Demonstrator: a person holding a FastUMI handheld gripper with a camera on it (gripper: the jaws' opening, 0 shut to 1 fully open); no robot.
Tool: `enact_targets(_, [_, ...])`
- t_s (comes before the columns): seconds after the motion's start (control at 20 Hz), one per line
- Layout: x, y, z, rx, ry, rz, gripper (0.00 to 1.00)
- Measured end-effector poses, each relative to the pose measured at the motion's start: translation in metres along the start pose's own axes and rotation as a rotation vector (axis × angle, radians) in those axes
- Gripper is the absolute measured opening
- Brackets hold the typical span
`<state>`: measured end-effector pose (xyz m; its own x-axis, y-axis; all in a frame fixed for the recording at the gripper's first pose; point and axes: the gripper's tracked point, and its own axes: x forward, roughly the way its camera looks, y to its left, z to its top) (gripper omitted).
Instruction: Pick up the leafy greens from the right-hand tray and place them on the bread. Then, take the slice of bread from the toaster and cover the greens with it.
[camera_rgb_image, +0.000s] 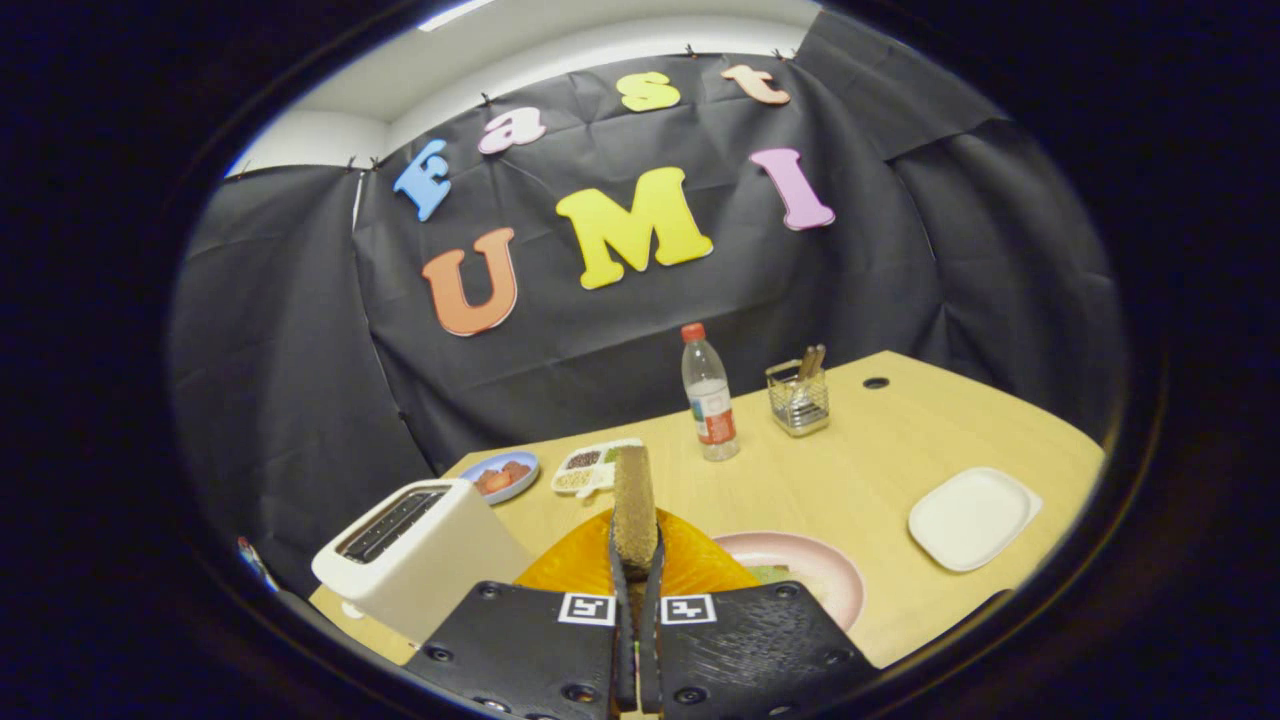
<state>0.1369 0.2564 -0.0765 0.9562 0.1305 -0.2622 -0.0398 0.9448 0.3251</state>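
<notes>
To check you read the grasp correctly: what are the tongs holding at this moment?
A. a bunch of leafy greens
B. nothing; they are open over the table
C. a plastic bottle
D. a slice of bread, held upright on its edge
D: the tongs are shut on the slice of bread, which stands upright between the fingers, above the orange plate and beside the toaster.

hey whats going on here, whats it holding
A hand-held gripper has its fingers closed on a slice of brown bread, held upright on edge between them. The white toaster stands just beside the fingers, its slots looking empty. Below the bread is an orange plate, with a pink plate next to it showing a bit of green. It looks like the bread has been taken from the toaster and is not yet laid down. Farther back on the wooden table stand a water bottle and a white tray.
</notes>
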Motion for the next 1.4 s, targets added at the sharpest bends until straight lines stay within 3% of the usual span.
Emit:
enact_targets(0.35, [0.009,-0.021,-0.031,0.126,0.041,-0.055,0.02])
enact_targets(0.6, [0.003,-0.034,-0.042,0.032,0.065,-0.094,0.08])
enact_targets(0.8, [0.0,-0.05,-0.044,-0.029,0.071,-0.125,0.24])
enact_targets(1.1, [0.002,-0.072,-0.053,-0.014,0.122,-0.14,0.42])
enact_targets(1.4, [-0.004,-0.093,-0.04,-0.04,0.097,-0.182,0.79])
